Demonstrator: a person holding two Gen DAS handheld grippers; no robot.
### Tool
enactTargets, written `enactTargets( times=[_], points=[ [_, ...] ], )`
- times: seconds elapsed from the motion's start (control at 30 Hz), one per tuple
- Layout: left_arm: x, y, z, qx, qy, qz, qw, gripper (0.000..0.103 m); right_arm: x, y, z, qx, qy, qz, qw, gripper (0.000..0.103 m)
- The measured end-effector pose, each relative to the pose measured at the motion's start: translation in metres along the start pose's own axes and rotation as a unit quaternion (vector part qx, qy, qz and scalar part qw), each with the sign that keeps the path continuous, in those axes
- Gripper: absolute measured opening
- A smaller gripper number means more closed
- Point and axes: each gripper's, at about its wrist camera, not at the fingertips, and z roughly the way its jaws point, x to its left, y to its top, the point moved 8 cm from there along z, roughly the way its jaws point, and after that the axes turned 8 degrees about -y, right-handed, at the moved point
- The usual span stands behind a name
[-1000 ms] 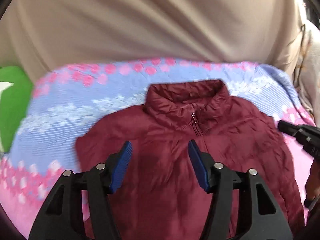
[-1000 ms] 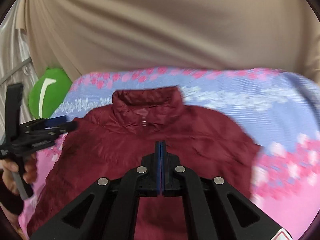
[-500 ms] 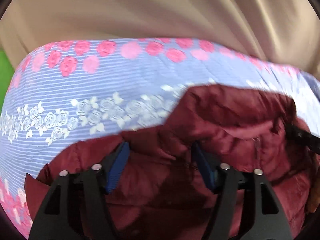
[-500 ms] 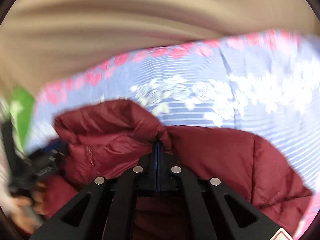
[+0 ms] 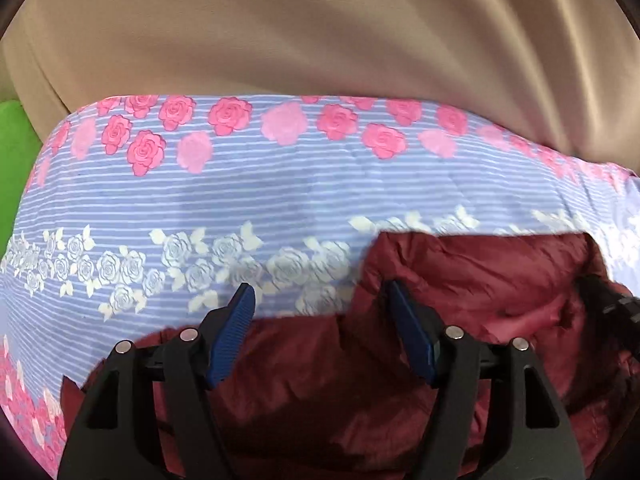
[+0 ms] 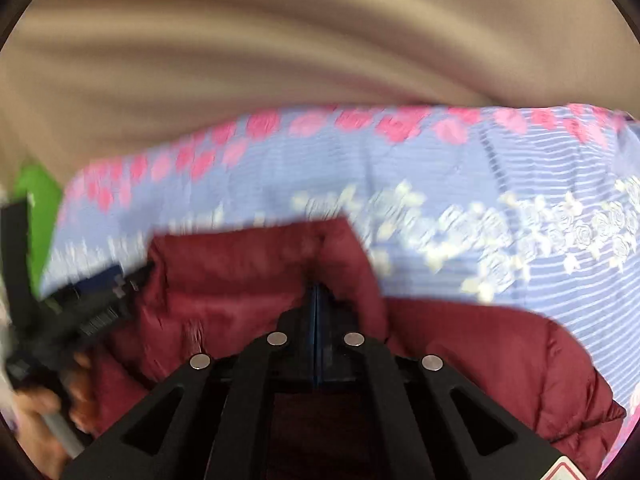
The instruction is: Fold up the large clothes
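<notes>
A dark red puffer jacket [image 5: 472,280] lies front up on a bed cover with its collar at the far end; it also shows in the right wrist view [image 6: 240,280]. My left gripper [image 5: 320,304] is open, its blue pads on either side of the jacket's left shoulder edge beside the collar. My right gripper [image 6: 316,292] has its jaws together low at the right side of the collar; whether cloth is pinched there is hidden. The left gripper's body [image 6: 80,312] shows at the left of the right wrist view.
The bed cover [image 5: 280,192] is blue striped with pink and white roses. A beige curtain [image 5: 320,32] hangs behind the bed. A green cushion [image 5: 16,148] sits at the far left edge.
Both grippers moved forward and down from above the jacket's chest to its collar and shoulders. The left stayed open, the right stayed with jaws together.
</notes>
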Motion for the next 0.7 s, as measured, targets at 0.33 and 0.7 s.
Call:
enactTargets(
  times=[0.33,0.7],
  points=[
    [-0.003,-0.066,-0.089,-0.006,-0.065,0.052,0.9965,0.067,-0.060,-0.075,-0.060,0.006,-0.072,-0.072,0.995,0.001],
    [0.025,-0.124,-0.126,-0.013,-0.067,0.037,0.9969,0.067,-0.099,-0.092,-0.109,-0.013,-0.045,-0.023,0.999,0.012]
  ],
)
